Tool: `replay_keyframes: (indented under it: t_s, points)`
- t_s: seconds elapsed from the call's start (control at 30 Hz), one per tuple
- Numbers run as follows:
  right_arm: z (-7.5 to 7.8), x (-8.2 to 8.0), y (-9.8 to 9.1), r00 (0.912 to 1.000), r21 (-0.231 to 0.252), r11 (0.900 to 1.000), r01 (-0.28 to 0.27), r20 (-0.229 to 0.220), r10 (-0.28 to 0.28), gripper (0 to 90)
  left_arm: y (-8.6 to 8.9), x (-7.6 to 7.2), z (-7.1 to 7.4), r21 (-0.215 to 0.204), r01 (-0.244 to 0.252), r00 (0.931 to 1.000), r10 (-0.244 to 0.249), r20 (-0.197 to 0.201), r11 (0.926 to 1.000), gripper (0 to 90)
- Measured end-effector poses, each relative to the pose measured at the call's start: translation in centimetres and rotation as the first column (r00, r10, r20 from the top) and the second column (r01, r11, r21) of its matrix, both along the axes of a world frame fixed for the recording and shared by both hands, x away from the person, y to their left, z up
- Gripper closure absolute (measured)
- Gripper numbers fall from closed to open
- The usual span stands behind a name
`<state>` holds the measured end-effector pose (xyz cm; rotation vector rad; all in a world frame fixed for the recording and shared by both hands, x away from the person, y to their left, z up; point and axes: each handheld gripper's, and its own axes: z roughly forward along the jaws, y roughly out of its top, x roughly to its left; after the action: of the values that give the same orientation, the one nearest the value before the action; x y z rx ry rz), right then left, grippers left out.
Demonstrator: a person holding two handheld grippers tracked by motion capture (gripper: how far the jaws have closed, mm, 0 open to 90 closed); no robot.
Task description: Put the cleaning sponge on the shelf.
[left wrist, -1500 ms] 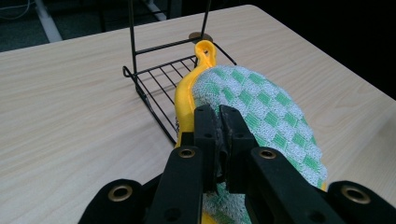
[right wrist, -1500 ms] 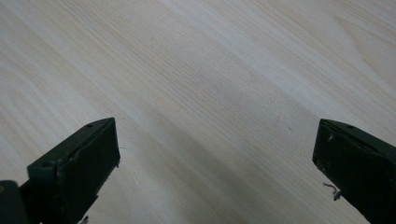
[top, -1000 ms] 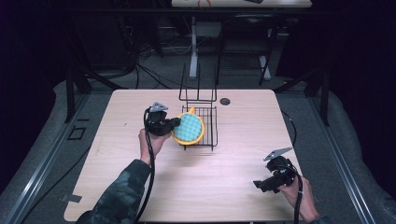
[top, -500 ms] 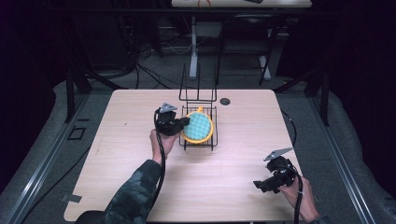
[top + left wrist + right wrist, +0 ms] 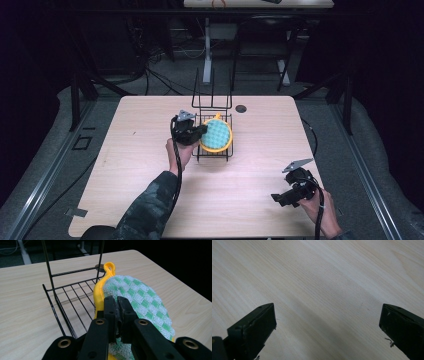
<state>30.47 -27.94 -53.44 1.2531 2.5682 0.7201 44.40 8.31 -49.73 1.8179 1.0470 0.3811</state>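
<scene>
A round pot holder [image 5: 216, 135], green-and-white checked cloth edged in yellow with a yellow hanging loop, stands tilted on edge over the floor of the black wire rack [image 5: 214, 150] near the table's middle.

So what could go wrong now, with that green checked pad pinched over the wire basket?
The left tongs grip only the edge of the pad, so it might slip out and fall. The pad hangs over the light wire basket; a knock could shift or tip the basket. The right tongs hang open over the table, too far away to steady it.
</scene>
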Motion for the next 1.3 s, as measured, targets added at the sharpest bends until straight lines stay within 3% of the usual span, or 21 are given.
replay_keyframes:
  t_s: [0.67, 1.3]
  points:
    - [-0.1, 0.0, 0.0, 1.0, 0.0, 1.0, 0.0, -0.001, 0.0, 0.1, 0.7, 0.5, -1.0, -0.04, -0.046, 0.9988, 0.045, -0.017, 0.9981, 86.4]
    - [0.0, 0.0, 0.1, 1.0, -0.002, 1.0, -0.002, -0.005, 0.002, 0.1, 0.3, 0.7, -1.6, -0.036, -0.071, 0.9974, 0.071, -0.014, 0.9968, 86.4]
